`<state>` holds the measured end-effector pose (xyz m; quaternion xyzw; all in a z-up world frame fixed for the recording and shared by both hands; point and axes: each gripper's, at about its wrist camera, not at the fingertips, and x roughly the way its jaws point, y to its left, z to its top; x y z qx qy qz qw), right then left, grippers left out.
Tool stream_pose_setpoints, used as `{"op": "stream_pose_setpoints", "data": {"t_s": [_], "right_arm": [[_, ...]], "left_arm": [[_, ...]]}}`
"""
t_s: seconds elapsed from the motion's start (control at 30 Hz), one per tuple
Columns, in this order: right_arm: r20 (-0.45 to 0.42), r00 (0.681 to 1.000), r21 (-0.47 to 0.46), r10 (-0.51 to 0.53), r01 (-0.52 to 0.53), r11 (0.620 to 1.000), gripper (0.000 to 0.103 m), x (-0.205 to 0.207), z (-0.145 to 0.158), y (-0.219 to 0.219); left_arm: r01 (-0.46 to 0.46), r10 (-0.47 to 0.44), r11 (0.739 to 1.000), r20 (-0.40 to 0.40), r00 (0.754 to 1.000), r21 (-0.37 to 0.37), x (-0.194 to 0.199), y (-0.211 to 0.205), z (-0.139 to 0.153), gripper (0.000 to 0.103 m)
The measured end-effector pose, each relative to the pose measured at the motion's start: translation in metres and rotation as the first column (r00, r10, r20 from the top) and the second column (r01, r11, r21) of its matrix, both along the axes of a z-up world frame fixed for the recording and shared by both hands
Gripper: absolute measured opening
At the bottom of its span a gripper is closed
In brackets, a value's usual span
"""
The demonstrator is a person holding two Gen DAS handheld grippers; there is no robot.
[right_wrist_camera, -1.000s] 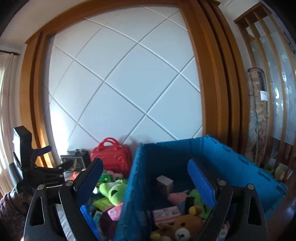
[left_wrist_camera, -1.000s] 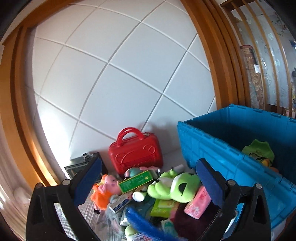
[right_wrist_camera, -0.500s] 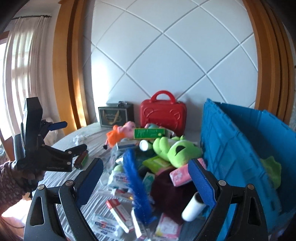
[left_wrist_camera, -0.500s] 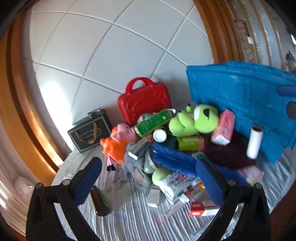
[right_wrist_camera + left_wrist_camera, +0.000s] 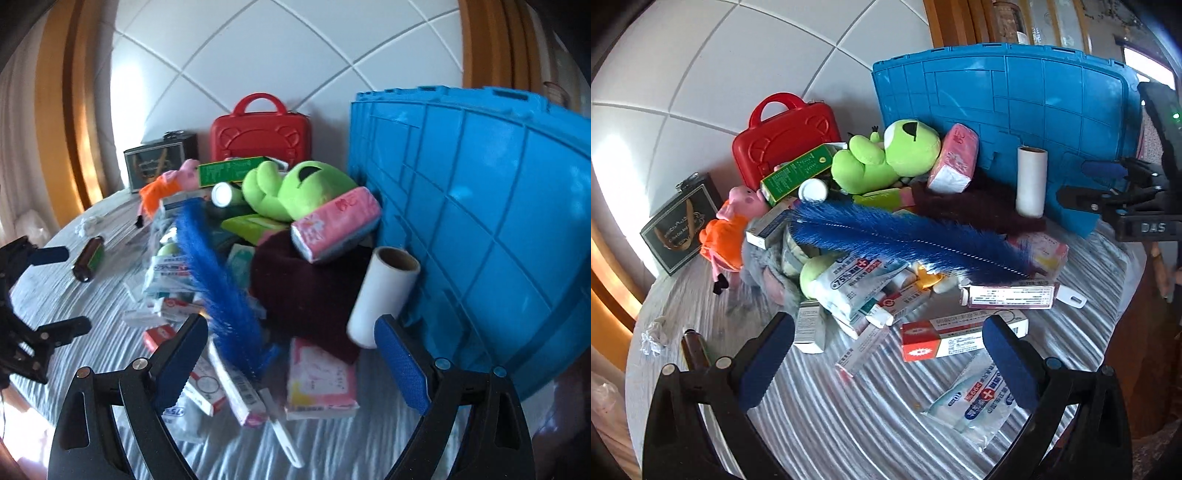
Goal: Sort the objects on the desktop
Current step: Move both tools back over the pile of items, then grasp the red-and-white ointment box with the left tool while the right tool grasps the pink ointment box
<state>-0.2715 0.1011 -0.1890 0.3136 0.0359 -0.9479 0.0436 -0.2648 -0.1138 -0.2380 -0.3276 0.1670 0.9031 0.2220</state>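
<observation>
A heap of objects lies on the table beside a blue crate [image 5: 1004,110] [image 5: 480,221]. On it are a green frog plush [image 5: 886,158] [image 5: 295,192], a blue bottle brush [image 5: 905,240] [image 5: 218,280], a pink tissue pack [image 5: 955,158] [image 5: 336,225], a white roll [image 5: 1030,181] [image 5: 384,295], a pink pig doll [image 5: 729,225] and several medicine boxes [image 5: 956,338]. My left gripper [image 5: 886,363] is open and empty above the table's near side. My right gripper [image 5: 291,367] is open and empty over the brush handle and a pink packet [image 5: 319,376].
A red toy case [image 5: 783,136] [image 5: 260,140] and a dark gift box [image 5: 681,225] [image 5: 159,162] stand at the back by the white wall. A small dark bottle [image 5: 694,347] [image 5: 88,258] and crumpled paper [image 5: 653,334] lie at the left.
Both grippers have tilted down and dropped from above the crate towards the table. The heap now fills both views and the crate's inside is out of sight.
</observation>
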Motion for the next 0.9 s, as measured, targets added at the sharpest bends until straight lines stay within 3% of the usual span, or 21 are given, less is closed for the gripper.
{"op": "stream_pose_setpoints", "data": {"t_s": [0.1,0.17,0.37,0.5,0.63,0.77,0.9], "right_arm": [[-0.01,0.993,-0.083,-0.119,0.117,0.99,0.093,-0.01,-0.014,0.017],[0.009,0.99,-0.118,-0.144,0.144,0.983,0.093,-0.022,-0.022,0.023],[0.025,0.973,-0.111,-0.23,0.231,0.967,0.089,-0.051,-0.041,0.037],[-0.016,0.973,-0.069,-0.229,0.227,0.971,0.09,-0.066,-0.039,0.03],[0.019,0.98,-0.063,-0.196,0.197,0.978,0.078,-0.096,-0.039,0.025],[0.122,0.977,-0.06,-0.177,0.185,0.981,0.064,-0.137,-0.044,0.027],[0.2,0.971,-0.009,-0.13,0.134,0.991,0.058,-0.16,-0.043,0.024]], "left_arm": [[0.046,-0.046,0.999,0.003,0.999,-0.018,-0.002,0.009,-0.007,0.103],[0.068,-0.068,0.997,0.005,0.998,-0.041,-0.003,0.014,-0.011,0.103],[0.106,-0.105,0.993,0.033,0.994,-0.046,-0.003,0.015,-0.017,0.103],[0.13,-0.128,0.99,0.039,0.991,-0.046,-0.004,0.013,-0.019,0.103],[0.186,-0.181,0.981,0.069,0.981,-0.061,-0.012,0.015,-0.029,0.103],[0.28,-0.271,0.959,0.132,0.954,-0.053,-0.027,0.025,-0.042,0.103],[0.437,-0.421,0.899,0.201,0.884,-0.038,-0.041,0.044,-0.054,0.097]]}}
